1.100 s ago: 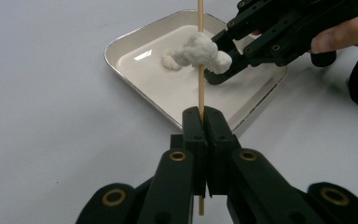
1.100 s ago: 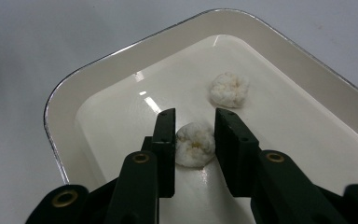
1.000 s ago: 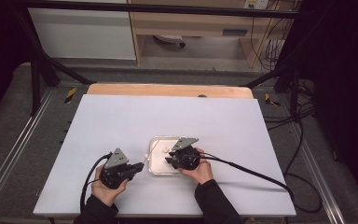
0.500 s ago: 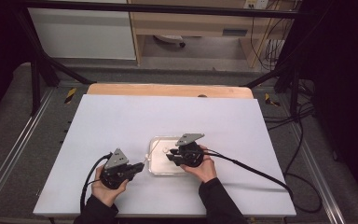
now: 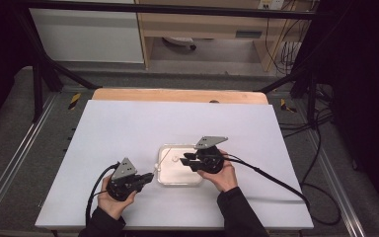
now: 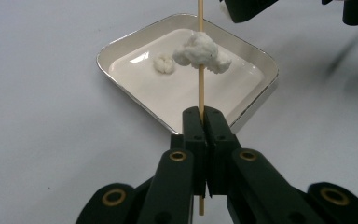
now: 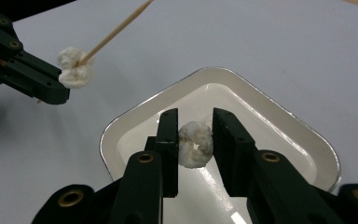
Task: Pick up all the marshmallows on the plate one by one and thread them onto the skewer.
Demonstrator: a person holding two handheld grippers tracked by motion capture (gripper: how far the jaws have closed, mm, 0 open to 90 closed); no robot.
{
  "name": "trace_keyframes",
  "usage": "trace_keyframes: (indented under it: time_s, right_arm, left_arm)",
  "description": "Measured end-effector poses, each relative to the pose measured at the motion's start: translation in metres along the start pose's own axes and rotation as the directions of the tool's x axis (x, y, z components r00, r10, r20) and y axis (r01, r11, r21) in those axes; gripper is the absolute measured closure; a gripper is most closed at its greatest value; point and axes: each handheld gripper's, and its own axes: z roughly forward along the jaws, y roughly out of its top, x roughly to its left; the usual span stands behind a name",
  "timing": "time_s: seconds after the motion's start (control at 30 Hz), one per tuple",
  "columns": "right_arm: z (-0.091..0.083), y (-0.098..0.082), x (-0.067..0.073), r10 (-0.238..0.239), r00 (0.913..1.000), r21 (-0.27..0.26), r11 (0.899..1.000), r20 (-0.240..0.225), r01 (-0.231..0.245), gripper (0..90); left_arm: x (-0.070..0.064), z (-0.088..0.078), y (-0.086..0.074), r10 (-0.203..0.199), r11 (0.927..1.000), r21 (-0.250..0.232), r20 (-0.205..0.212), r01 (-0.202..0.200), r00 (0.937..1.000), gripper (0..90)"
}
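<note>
Black two-jaw grippers point(image 5: 150, 176) with brass rivets, grey plates, black cables, dark sleeves.

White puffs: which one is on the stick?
The puff speared on the stick in the left claw; the other puff is pinched in the right claw.

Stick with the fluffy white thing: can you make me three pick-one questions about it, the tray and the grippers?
1. Where is the stick? A on the floor; B in the left gripper; C in a cup.
2. What colour is the tray? A white; B red; C green.
3. What is the right gripper doing? A hanging open and empty; B pinching a white puff; C holding a spoon.
Answers: B, its jaws clamp the stick; A, rim and floor look white; B, the puff sits squeezed between its jaws.
</note>
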Motion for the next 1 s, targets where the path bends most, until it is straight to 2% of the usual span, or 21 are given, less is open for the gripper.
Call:
trace_keyframes:
  time_s: [0.53, 0.73, 0.83, 1.0]
  right_arm:
    - [-0.036, 0.000, -0.006, 0.065, 0.9972, -0.094, 0.993, -0.038, -0.068, 73.2]
    - [-0.047, 0.004, -0.007, 0.103, 0.9914, -0.151, 0.982, -0.081, -0.114, 73.1]
    - [-0.051, 0.007, -0.007, 0.115, 0.9862, -0.181, 0.974, -0.119, -0.136, 73.0]
    - [-0.054, 0.010, -0.008, 0.140, 0.9778, -0.216, 0.961, -0.156, -0.172, 72.8]
  left_arm:
    - [-0.006, 0.002, 0.001, 0.013, 0.9999, -0.001, 0.017, -0.013, 0.9998, 88.8]
    - [-0.008, 0.003, 0.001, 0.021, 0.9998, -0.003, 0.024, -0.021, 0.9995, 88.8]
    - [-0.009, 0.003, 0.001, 0.022, 0.9997, -0.006, 0.029, -0.022, 0.9993, 88.8]
    - [-0.011, 0.003, 0.002, 0.031, 0.9995, -0.005, 0.036, -0.030, 0.9989, 88.8]
